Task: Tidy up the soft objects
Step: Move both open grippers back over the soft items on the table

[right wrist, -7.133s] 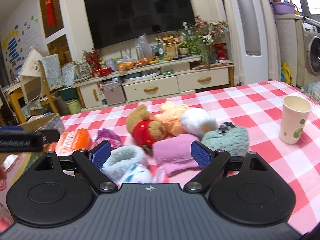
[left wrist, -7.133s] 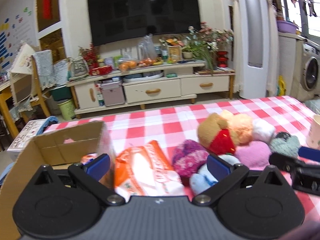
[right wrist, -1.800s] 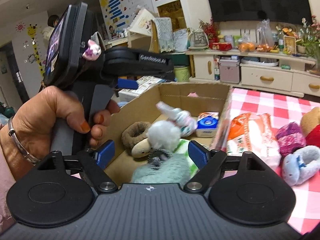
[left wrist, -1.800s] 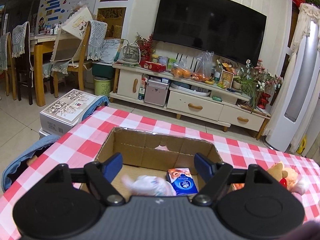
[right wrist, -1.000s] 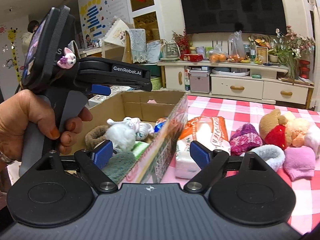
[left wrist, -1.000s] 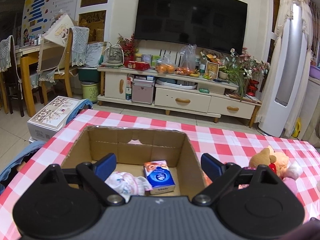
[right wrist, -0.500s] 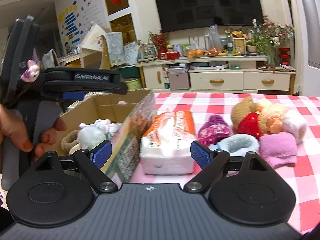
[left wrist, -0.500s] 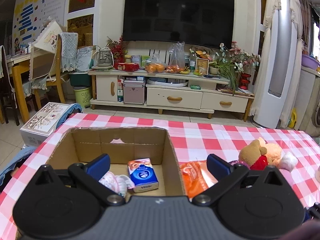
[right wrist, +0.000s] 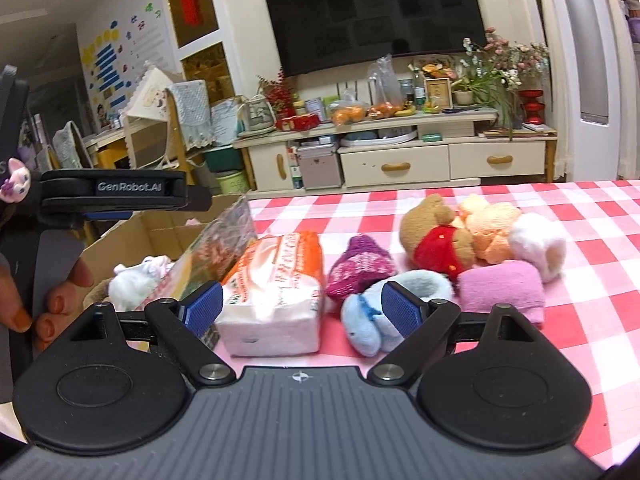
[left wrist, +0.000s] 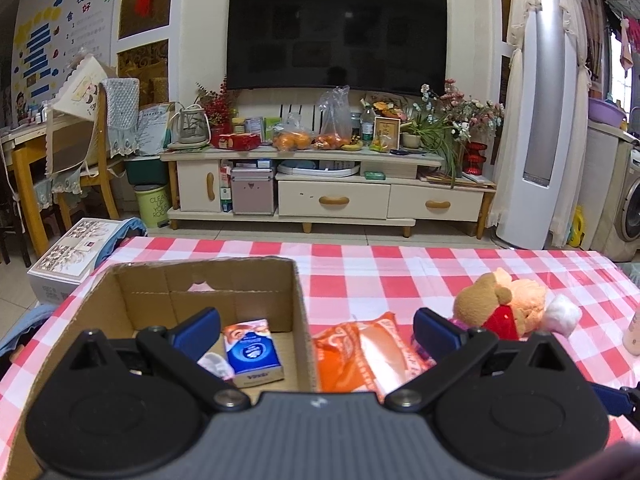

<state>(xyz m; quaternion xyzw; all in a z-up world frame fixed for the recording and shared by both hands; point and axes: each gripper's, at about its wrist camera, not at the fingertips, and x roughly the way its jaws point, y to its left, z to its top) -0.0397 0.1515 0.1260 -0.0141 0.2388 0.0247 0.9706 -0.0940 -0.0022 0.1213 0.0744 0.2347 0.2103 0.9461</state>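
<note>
In the box (left wrist: 296, 292): we counted a blue packet (left wrist: 253, 353) and white plush (right wrist: 134, 280); perhaps more, view blocked.
Left out: tissue pack (right wrist: 276, 300), bear (right wrist: 436, 236), slipper (right wrist: 384, 312).
Left gripper (left wrist: 316, 330), right gripper (right wrist: 300, 306): we found both wide apart, empty.

Beyond the far edge of your checked tablecloth (left wrist: 348, 276) hangs a dark television (left wrist: 336, 36) above a cream cabinet (left wrist: 328, 196) crowded with oranges (left wrist: 290, 140) and flowers (left wrist: 472, 110); a wooden chair (left wrist: 80, 168) stands left.

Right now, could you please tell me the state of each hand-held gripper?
Left hand-held gripper: open, holding nothing.
Right hand-held gripper: open, holding nothing.
</note>
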